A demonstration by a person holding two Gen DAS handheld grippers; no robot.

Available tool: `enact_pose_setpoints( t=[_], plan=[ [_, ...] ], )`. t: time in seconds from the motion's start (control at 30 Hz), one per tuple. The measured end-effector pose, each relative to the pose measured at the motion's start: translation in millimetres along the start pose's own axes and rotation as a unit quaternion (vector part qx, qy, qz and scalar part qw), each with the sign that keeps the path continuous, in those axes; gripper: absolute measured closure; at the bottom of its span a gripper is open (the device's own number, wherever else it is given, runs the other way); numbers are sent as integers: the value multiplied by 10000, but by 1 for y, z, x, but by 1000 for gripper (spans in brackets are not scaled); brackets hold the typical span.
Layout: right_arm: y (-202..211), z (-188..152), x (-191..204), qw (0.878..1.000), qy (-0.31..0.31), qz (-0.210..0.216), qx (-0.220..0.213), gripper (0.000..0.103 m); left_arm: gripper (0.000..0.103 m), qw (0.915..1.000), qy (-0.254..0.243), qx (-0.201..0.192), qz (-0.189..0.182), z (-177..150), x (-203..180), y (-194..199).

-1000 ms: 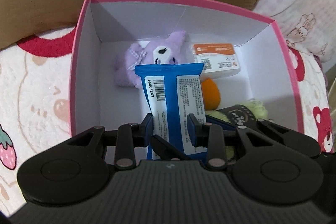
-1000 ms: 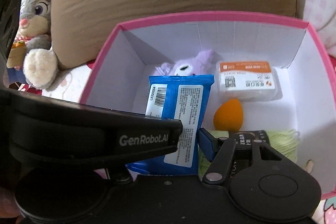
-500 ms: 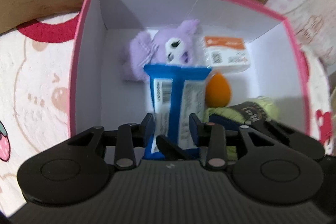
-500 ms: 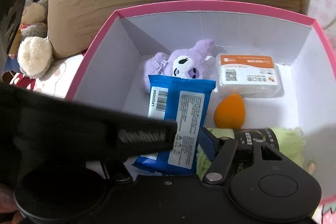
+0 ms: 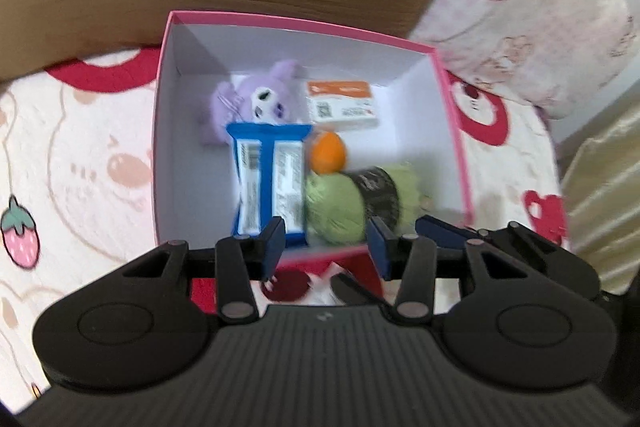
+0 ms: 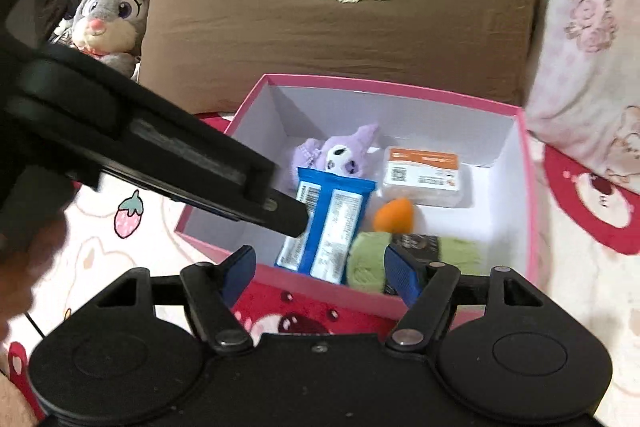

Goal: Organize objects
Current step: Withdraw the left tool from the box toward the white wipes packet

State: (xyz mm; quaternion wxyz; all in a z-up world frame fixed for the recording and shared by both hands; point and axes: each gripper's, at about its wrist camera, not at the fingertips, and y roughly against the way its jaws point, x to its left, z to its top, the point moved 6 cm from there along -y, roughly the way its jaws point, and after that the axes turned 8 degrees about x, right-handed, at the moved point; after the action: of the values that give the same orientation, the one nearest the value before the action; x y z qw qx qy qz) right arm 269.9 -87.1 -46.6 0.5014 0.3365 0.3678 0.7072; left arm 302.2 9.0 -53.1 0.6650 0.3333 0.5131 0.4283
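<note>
both grippers empty – blue pkt [image 5: 269,183] in box [image 5: 160,131]

Cartoon-print blanket [image 5: 80,163] under all; directly on it a pink box [image 6: 530,219], brown pillow [image 6: 280,27], pink pillow [image 5: 532,7], plush rabbit [image 6: 110,15].

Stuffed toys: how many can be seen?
2. A purple plush lies at the back of the pink box; a grey bunny plush sits outside, left of the brown cushion. Others may be hidden.
</note>
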Motion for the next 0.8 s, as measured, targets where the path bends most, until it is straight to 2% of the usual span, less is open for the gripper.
enact_pose_setpoints(
  t=[0.23,0.33,0.47,0.8],
  plan=[
    [34,-21,-8,9999,65,84,105,28,56,9993,-238,-51,280,-25,-7,26],
    [52,-28,-9,9998,192,49,22,28,56,9988,-344,-75,338,-37,-11,35],
    [74,-38,-10,9995,305,-80,-46,27,50,9981,-511,-61,339,-54,-22,45],
    [113,-86,-3,9980,547,-305,-81,23,41,9942,-1022,-39,325,-110,-51,54]
  ],
)
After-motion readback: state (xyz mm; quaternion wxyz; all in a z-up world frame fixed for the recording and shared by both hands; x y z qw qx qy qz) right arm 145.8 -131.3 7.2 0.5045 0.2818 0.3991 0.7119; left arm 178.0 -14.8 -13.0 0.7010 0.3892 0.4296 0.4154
